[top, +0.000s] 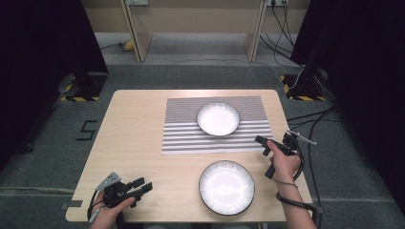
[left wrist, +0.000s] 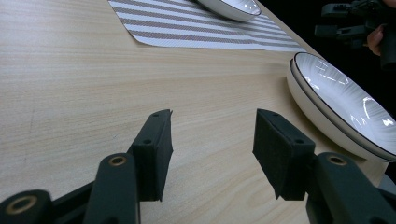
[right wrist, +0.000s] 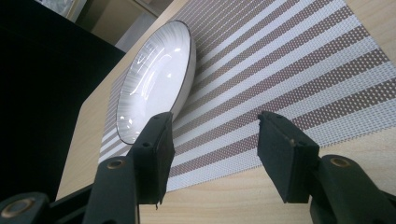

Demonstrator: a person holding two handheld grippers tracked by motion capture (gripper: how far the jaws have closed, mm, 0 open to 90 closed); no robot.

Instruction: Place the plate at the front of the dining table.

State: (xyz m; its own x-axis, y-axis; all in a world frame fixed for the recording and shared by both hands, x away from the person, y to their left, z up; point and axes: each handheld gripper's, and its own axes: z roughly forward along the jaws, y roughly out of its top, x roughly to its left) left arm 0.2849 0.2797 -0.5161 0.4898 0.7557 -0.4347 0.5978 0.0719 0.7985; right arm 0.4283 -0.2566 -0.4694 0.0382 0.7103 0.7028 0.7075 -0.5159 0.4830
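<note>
While nothing's gripped yet, I've got the left gripper (top: pixel 143 186) low beside the near plate (top: pixel 226 187), jaws spread; the right gripper (top: pixel 261 141) faces the far plate (top: pixel 218 119) on the striped mat (top: pixel 181 136), also spread, ready to reach.

Light wooden table (top: pixel 138 143) on grey carpeted floor (top: pixel 47 138). Brown-and-white striped woven placemat (top: pixel 184 136) on its far half, bearing white ribbed shallow bowl with dark rim (top: pixel 218 119). Second, larger white ribbed bowl (top: pixel 226 186) on bare wood near the front edge. Black cables (top: pixel 315 121) trailing at right.
</note>
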